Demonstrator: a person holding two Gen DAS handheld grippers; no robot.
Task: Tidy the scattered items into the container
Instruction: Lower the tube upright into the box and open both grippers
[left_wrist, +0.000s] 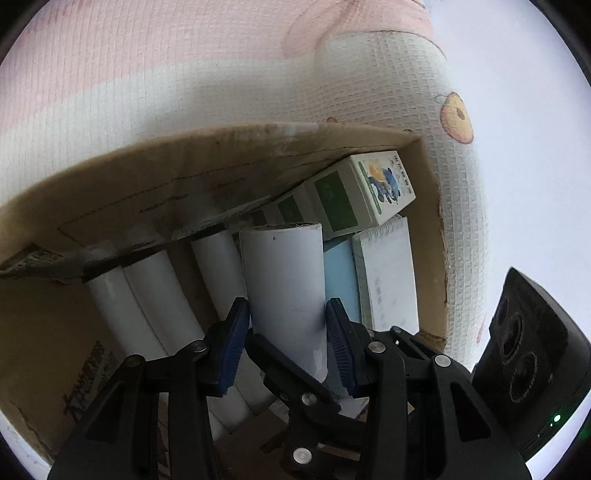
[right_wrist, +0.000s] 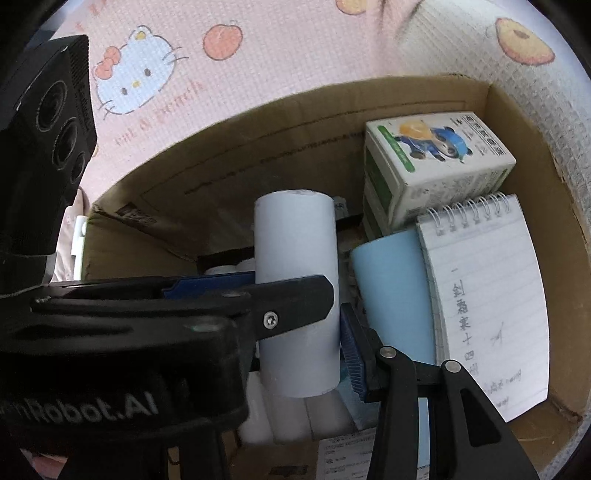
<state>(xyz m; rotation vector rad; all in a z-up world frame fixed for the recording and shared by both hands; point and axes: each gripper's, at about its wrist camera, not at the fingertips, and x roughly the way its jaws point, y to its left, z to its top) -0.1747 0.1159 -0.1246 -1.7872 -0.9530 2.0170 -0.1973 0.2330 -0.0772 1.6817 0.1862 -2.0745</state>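
Note:
A white paper roll (left_wrist: 284, 280) is held inside a brown cardboard box (left_wrist: 155, 177). My left gripper (left_wrist: 286, 332) is shut on the roll, a blue pad on each side of it. In the right wrist view the same roll (right_wrist: 297, 251) stands in the box (right_wrist: 229, 155), and the left gripper's black arm crosses in front of it. One blue pad of my right gripper (right_wrist: 352, 356) shows beside the roll; its other finger is hidden. More white rolls (left_wrist: 147, 299) lie at the box bottom.
A green-and-white carton with a cartoon panda (right_wrist: 439, 155), a light blue roll (right_wrist: 395, 291) and a spiral notepad (right_wrist: 484, 295) sit in the box's right side. The box rests on a pink and white cartoon mat (right_wrist: 155, 74).

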